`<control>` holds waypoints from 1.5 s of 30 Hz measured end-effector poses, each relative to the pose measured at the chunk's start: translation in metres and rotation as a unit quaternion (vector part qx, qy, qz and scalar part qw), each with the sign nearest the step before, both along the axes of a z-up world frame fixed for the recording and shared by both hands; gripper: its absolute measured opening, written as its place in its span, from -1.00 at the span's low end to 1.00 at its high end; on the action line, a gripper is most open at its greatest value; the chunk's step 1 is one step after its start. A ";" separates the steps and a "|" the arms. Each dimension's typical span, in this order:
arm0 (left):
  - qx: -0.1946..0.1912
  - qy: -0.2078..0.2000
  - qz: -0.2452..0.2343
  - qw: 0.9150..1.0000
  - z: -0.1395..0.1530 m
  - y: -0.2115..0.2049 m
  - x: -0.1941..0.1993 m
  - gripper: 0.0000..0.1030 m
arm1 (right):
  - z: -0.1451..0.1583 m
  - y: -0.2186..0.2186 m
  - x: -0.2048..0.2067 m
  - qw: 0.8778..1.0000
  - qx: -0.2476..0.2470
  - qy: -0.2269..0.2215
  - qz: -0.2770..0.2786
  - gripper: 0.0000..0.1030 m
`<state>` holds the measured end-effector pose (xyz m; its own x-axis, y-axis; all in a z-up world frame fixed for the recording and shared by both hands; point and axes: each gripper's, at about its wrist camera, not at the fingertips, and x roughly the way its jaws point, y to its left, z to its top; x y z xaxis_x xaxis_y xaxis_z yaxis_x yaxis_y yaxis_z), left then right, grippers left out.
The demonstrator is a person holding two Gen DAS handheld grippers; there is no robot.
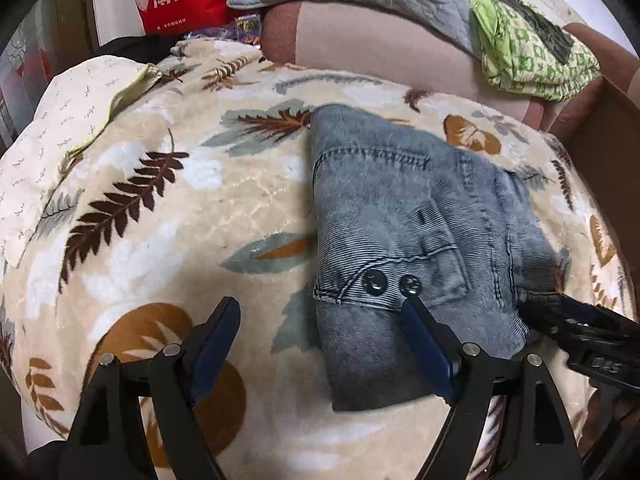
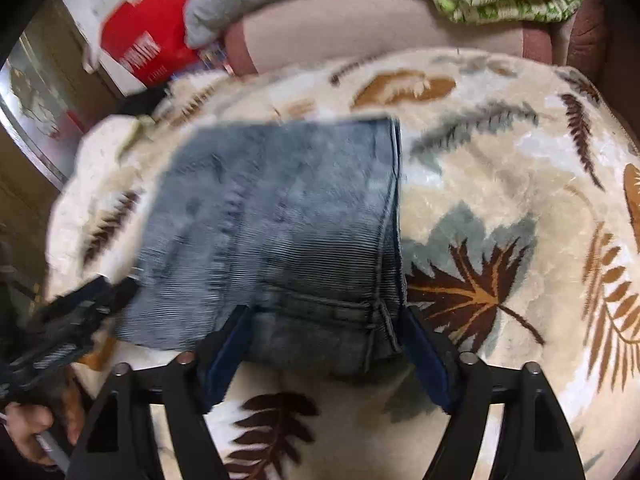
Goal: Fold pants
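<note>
Since the jeans (image 1: 416, 216) lie in a compact stack on the blanket (image 1: 168, 216), folding looks approx. done; left gripper (image 1: 324, 312) & right gripper (image 2: 326, 320) both spread, pinching nothing.

The whole right wrist view is motion-smeared, so the folded grey-blue denim pants (image 2: 280, 232) lose their stitching there. The white lettering on the red printed bag (image 2: 148, 48) is unreadable, and the person's hand (image 2: 32, 432) runs off the lower-left edge.
</note>
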<state>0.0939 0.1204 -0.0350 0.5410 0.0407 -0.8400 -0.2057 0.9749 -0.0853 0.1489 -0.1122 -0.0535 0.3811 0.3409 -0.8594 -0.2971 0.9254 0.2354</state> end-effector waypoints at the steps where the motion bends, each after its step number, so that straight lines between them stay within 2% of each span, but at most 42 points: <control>1: 0.005 0.004 -0.001 1.000 -0.004 -0.001 0.002 0.63 | -0.011 0.000 0.006 1.000 -0.002 0.018 -0.004 0.67; 3: 0.009 0.001 0.001 1.000 -0.004 -0.001 0.003 0.66 | -0.015 -0.006 0.011 0.999 0.024 0.031 -0.020 0.70; 5: 0.005 0.003 0.003 1.000 0.001 0.001 0.002 0.66 | -0.009 -0.007 0.009 0.999 0.017 0.027 -0.019 0.70; 9: -0.025 -0.037 0.006 0.999 0.028 0.004 -0.020 0.66 | 0.022 -0.018 -0.018 0.999 0.027 -0.014 -0.016 0.70; 11: -0.025 -0.054 0.001 0.998 0.037 0.001 -0.038 0.67 | 0.038 -0.028 -0.039 0.998 0.036 -0.039 -0.016 0.70; 14: -0.015 -0.053 0.006 0.998 0.035 -0.009 -0.056 0.70 | 0.045 -0.046 -0.075 0.995 0.053 -0.075 -0.026 0.77; 16: -0.009 -0.056 -0.008 0.998 0.033 -0.020 -0.066 0.70 | 0.040 -0.055 -0.091 0.994 0.045 -0.089 -0.042 0.78; 19: 0.004 -0.071 -0.009 0.997 0.040 -0.033 -0.076 0.70 | 0.031 -0.056 -0.098 0.996 0.020 -0.082 -0.041 0.78; 23: 0.014 -0.095 -0.020 0.995 0.060 -0.044 -0.079 0.76 | 0.050 -0.056 -0.111 0.992 0.007 -0.125 -0.032 0.80; 25: 0.019 -0.110 -0.017 0.994 0.069 -0.044 -0.081 0.82 | 0.062 -0.053 -0.115 0.989 -0.011 -0.144 -0.029 1.00; 27: 0.030 -0.117 -0.013 0.993 0.074 -0.044 -0.081 0.89 | 0.069 -0.047 -0.113 0.987 -0.037 -0.156 -0.017 1.00; 31: 0.040 -0.097 -0.008 0.994 0.069 -0.042 -0.079 0.93 | 0.072 -0.043 -0.112 0.984 -0.062 -0.164 -0.014 1.00; 38: 0.042 -0.040 -0.023 0.998 0.048 -0.045 -0.059 0.94 | 0.047 -0.033 -0.103 0.986 -0.106 -0.126 -0.001 1.00; 45: 0.035 -0.040 -0.028 0.998 0.048 -0.043 -0.042 0.95 | 0.055 -0.025 -0.102 0.985 -0.101 -0.141 0.006 1.00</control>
<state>0.0519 0.0771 0.0130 0.6101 0.0656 -0.7896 -0.1459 0.9888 -0.0305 0.0470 -0.1374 0.0013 0.6110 0.1787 -0.7712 -0.3346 0.9412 -0.0470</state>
